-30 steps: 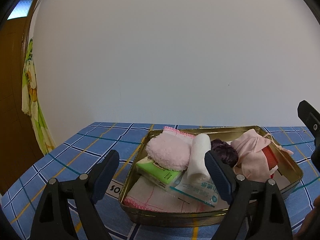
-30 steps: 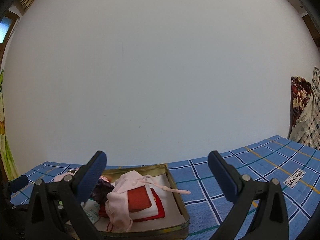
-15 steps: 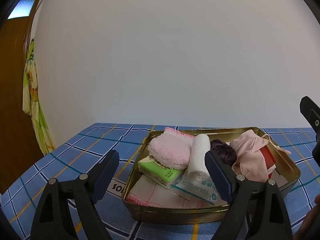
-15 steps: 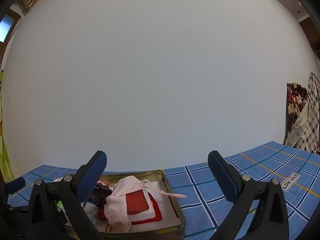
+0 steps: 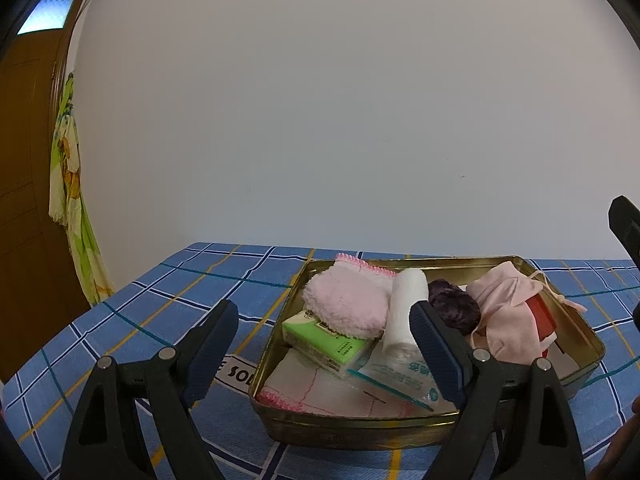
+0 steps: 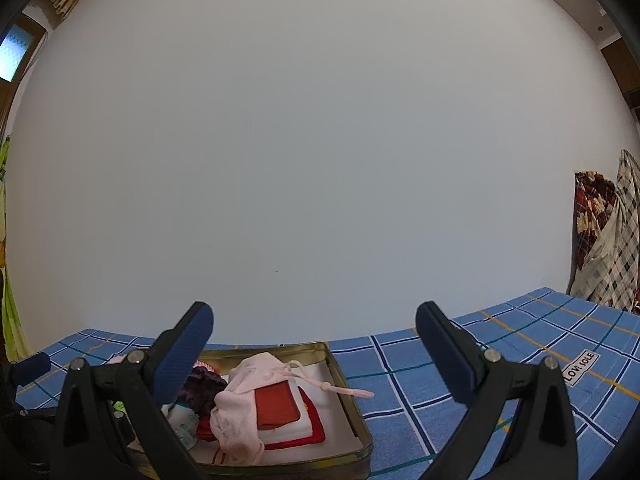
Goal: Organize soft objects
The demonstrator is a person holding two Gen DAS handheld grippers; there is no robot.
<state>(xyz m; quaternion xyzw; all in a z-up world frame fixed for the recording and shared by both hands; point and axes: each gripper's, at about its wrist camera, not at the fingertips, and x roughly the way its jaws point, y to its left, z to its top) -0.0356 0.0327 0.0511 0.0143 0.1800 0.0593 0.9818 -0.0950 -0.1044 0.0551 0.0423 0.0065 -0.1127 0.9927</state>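
Both of your grippers stood with fingers spread wide and nothing between them, near one filled tin.
Your left gripper (image 5: 324, 344) hovered just short of the shallow gold metal tin (image 5: 360, 428) on the blue checked tablecloth (image 5: 192, 280); your right gripper (image 6: 314, 354) hung over the tin's right part, touching nothing. You had one tin, and in it one fluffy pink pad (image 5: 344, 304), one white rolled cloth (image 5: 402, 312), one green tissue pack (image 5: 324, 342), one dark purple bundle (image 5: 454, 308), one pale pink drawstring pouch (image 5: 504, 312), one red folded cloth (image 6: 278, 406) and one clear printed sachet (image 5: 400, 376). White pink-edged cloths (image 5: 320, 392) lay beneath; their number was hard to make out. Your left gripper's right finger covered part of the sachet, and the purple bundle was half hidden.
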